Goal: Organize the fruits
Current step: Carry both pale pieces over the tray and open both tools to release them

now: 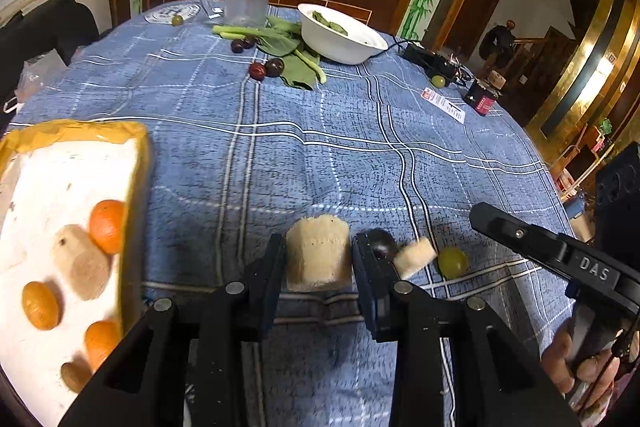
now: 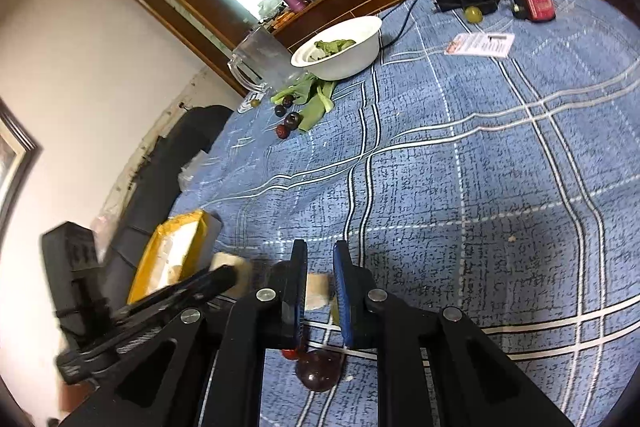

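Tray left of the left gripper, whose jaws clamp a stiff, fibrous cane chunk by its flat sides; right gripper jaws part-open around a smaller piece, small grape beside, likely slippery.

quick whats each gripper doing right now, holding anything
Left gripper: shut on the large sugarcane chunk.
Right gripper: fingers astride the small sugarcane piece, narrow gap; whether it grips cannot be told.
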